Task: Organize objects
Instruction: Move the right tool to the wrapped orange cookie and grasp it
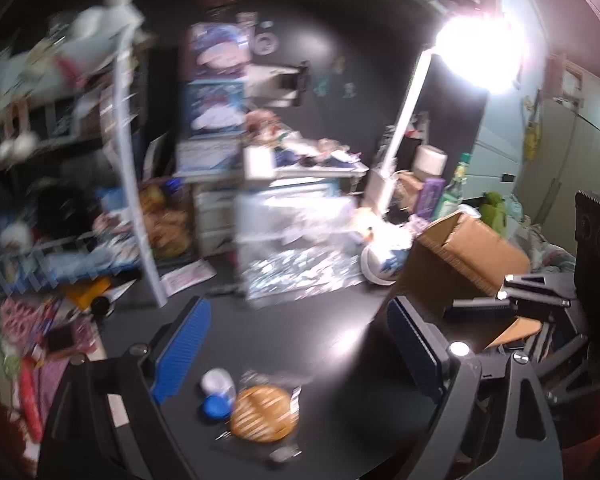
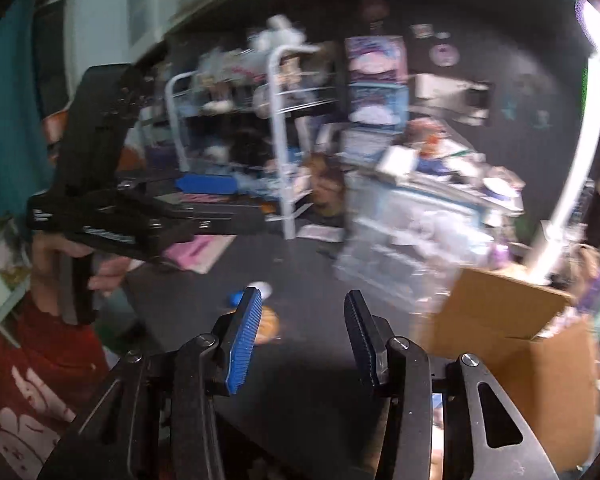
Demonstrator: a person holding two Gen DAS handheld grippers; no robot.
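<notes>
Both views blurred. Left gripper (image 1: 296,344) with jaws spread wide, ribbed blue pads, nothing between them. Below and between those jaws, on the glossy black table (image 1: 340,320): a flat round pastry (image 1: 264,418), golden and striped, in a crinkled clear wrapper; touching its left side, a small cup (image 1: 219,394) with white top and blue base, lying tipped; long axis unclear through the blur. Right of the right jaw, an open box (image 1: 466,258) of plain brown cardboard, flaps up, standing at the table's right edge. Bare dark tabletop ahead of the jaws up to a silvery foil sheet (image 1: 300,272).

Right gripper (image 2: 300,324) also open, moderately wide, gripping nothing; pastry (image 2: 269,326) and cup (image 2: 247,292) seen just behind its left pad, box (image 2: 540,344) hard by its right jaw. Open table ahead between jaws and white wire rack (image 2: 278,140).
</notes>
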